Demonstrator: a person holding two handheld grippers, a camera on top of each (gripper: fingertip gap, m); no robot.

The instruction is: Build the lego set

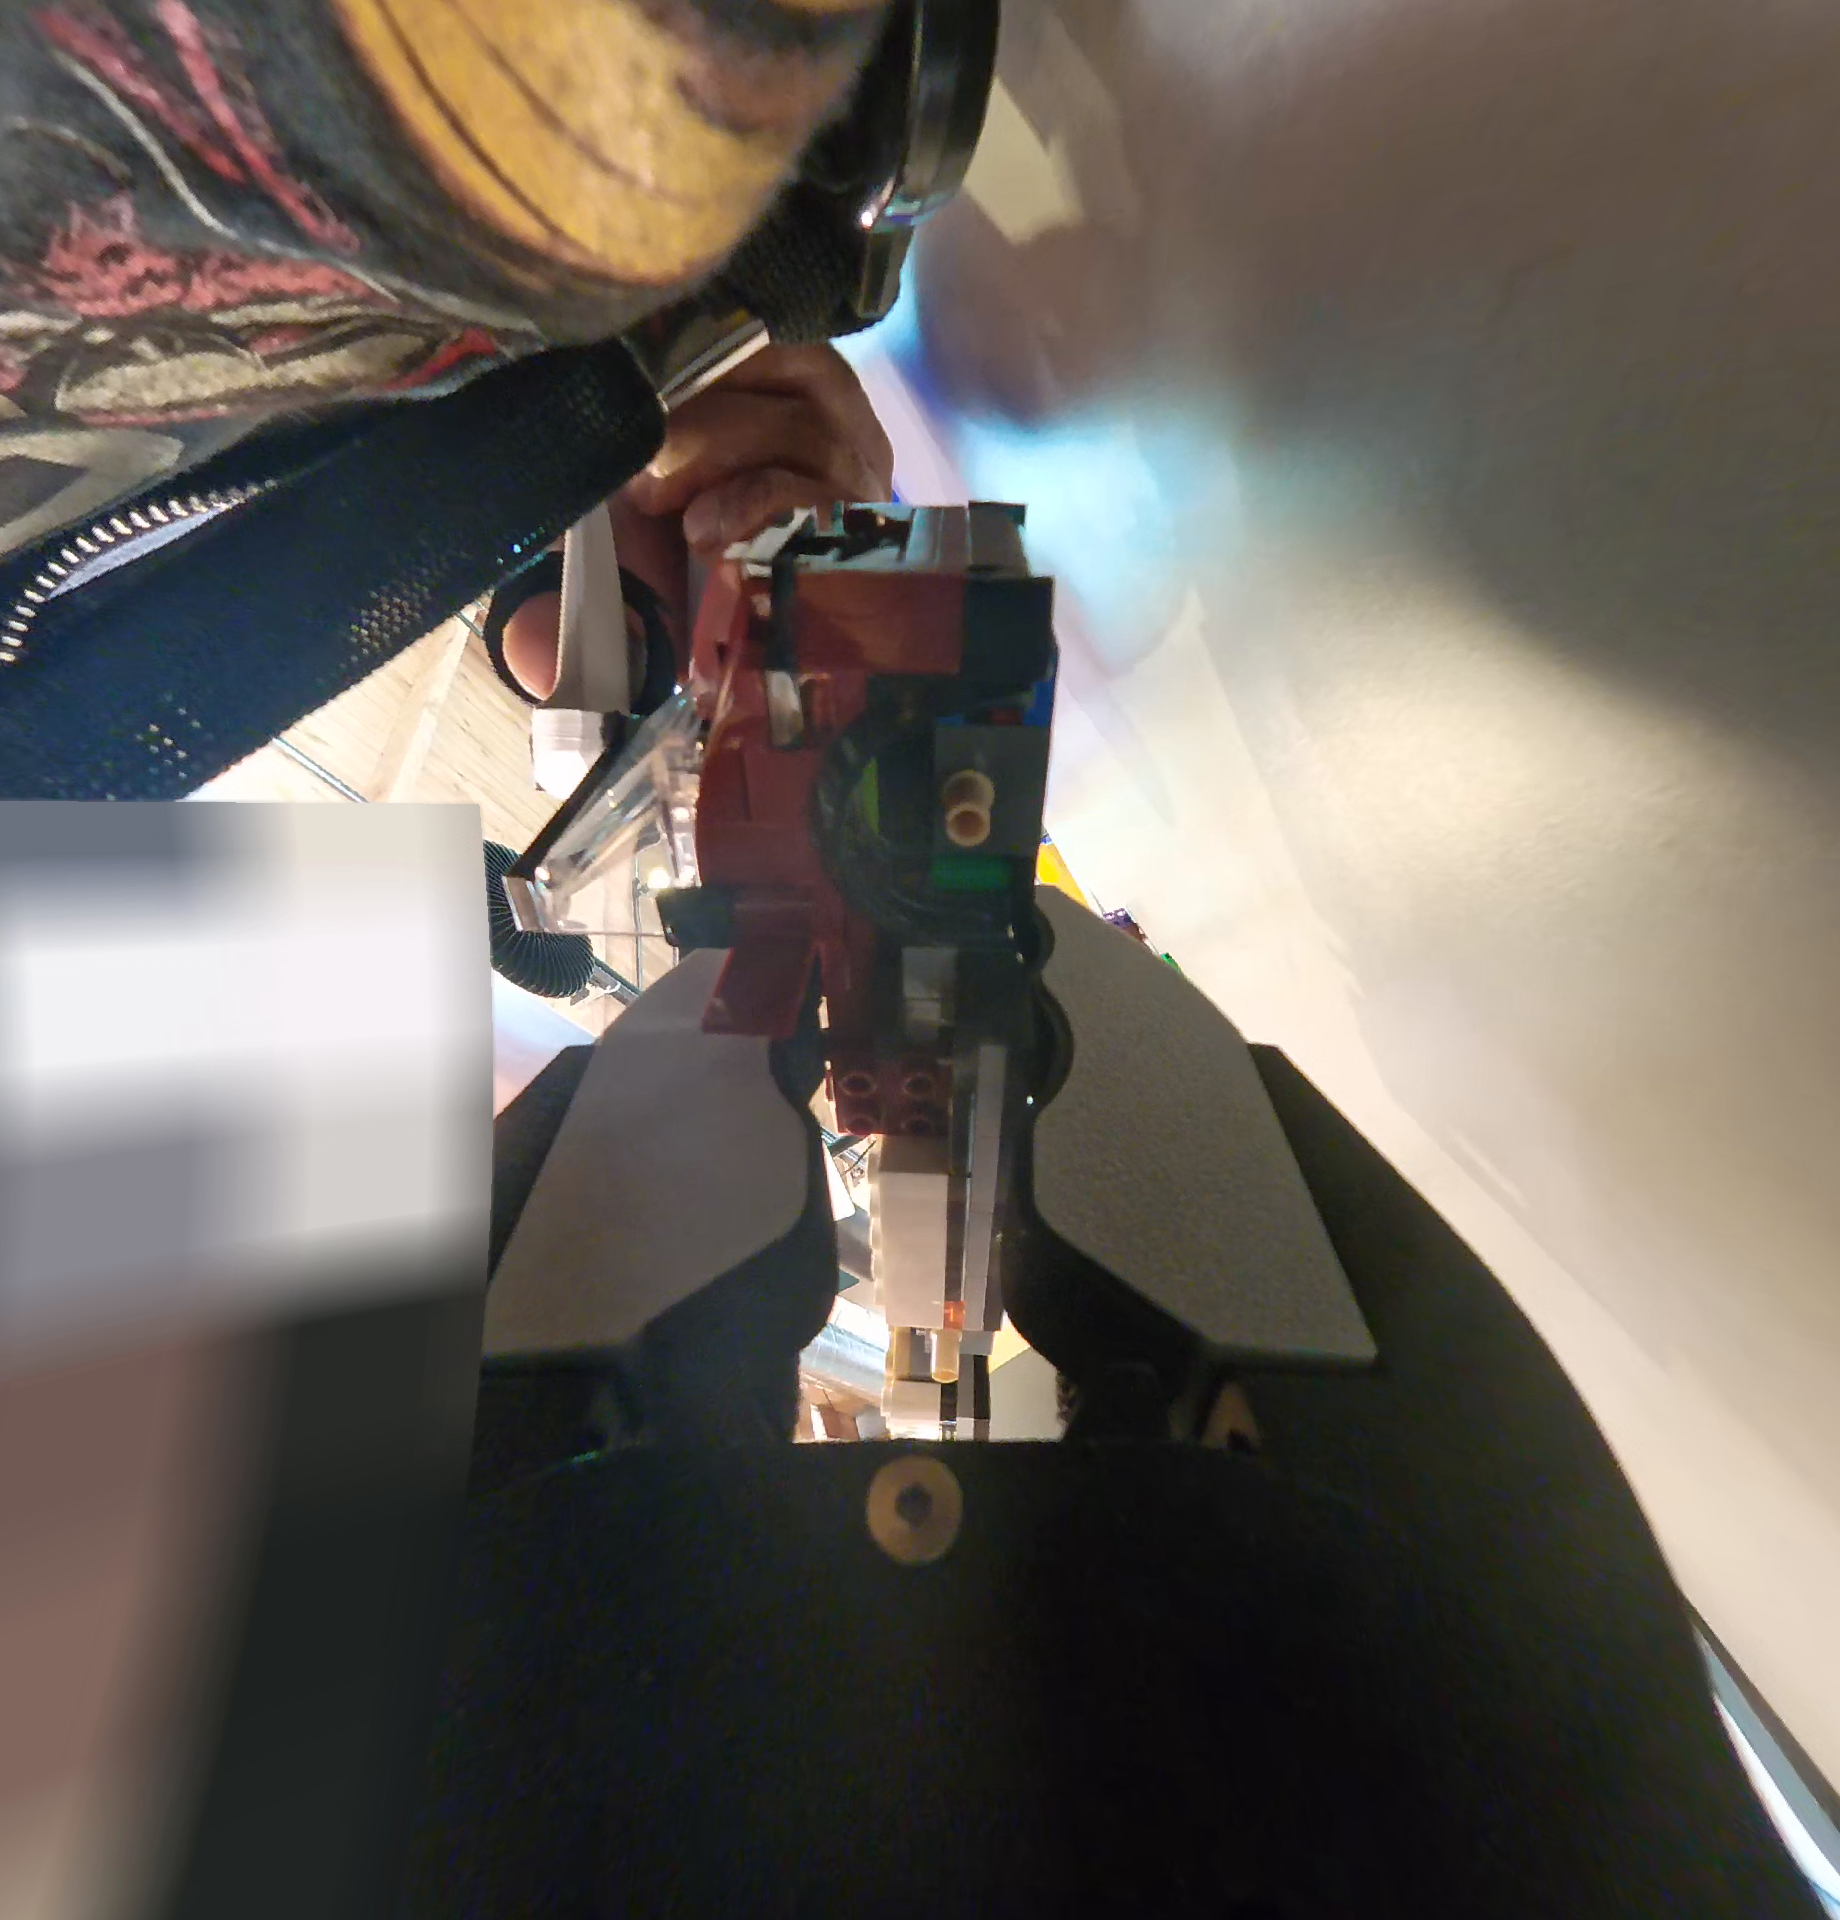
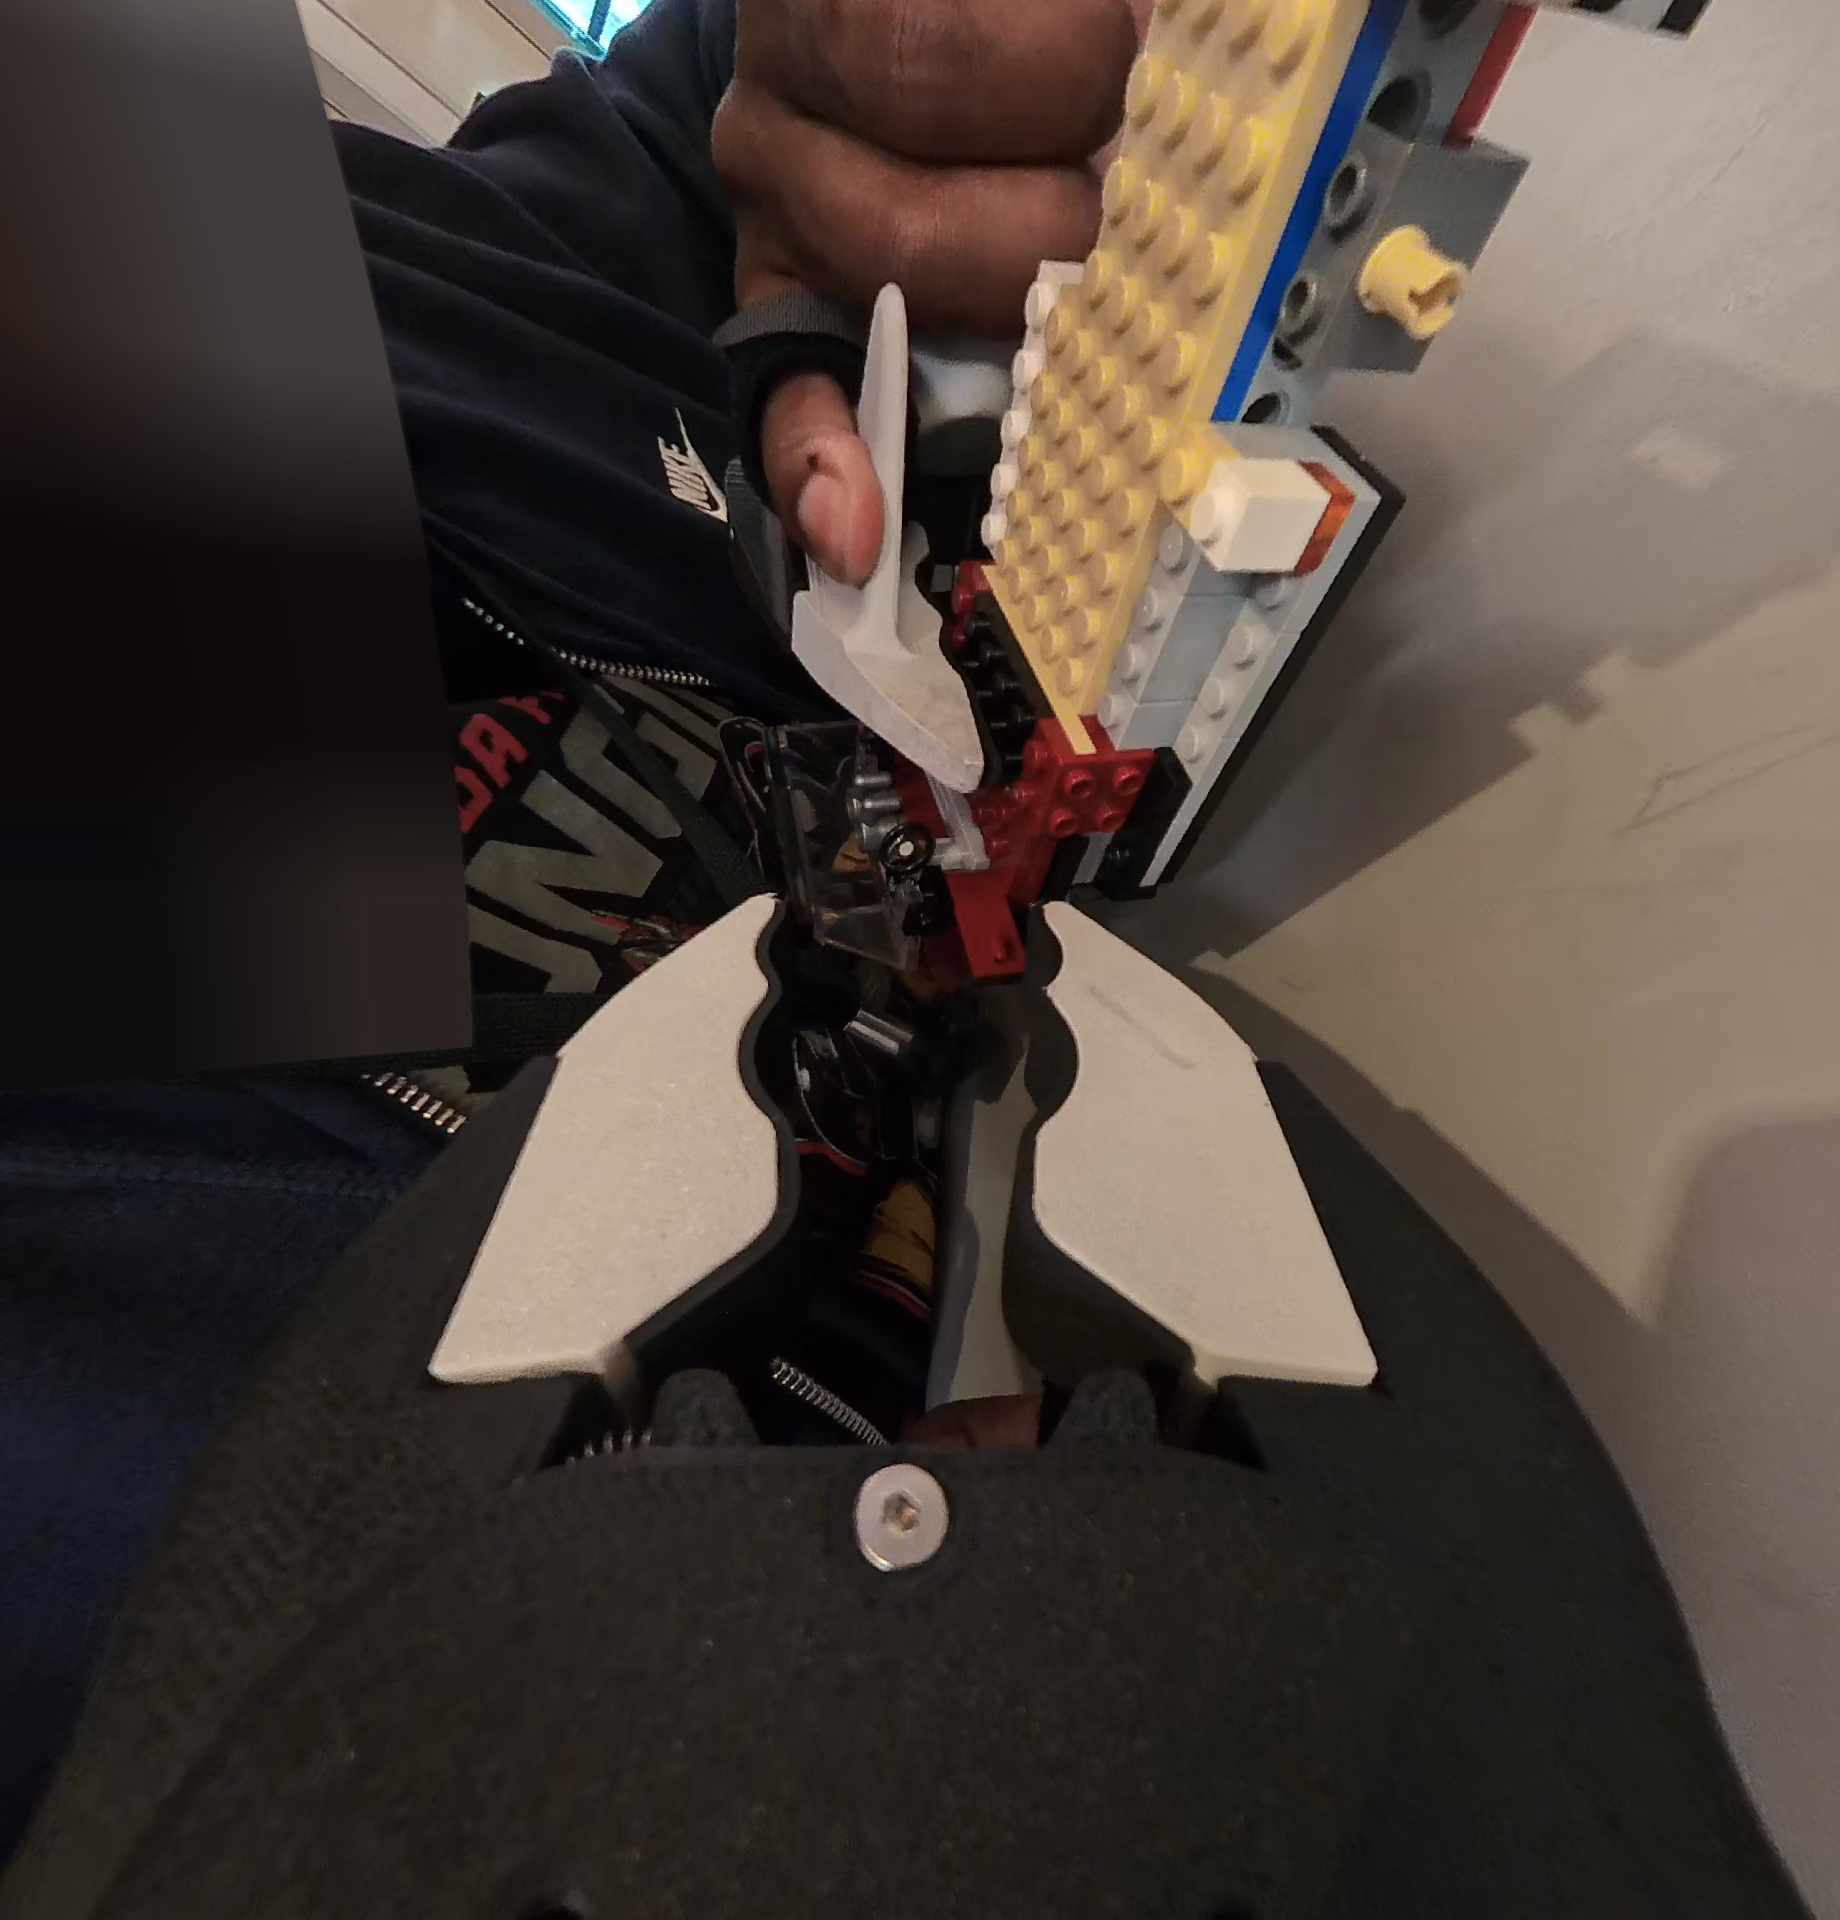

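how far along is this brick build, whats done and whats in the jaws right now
Done: the brick model is largely assembled, with its tan studded plate, dark red cab and clear windscreen already on. In hand: the left gripper is shut on the model's narrow end, while the right gripper brackets the cab end. What is left cannot be told; no loose bricks show.

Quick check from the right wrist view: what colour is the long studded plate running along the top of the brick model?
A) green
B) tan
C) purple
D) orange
B: the long studded plate on the brick model is tan, beside a blue strip and grey bricks, above the dark red bricks near the right tool.
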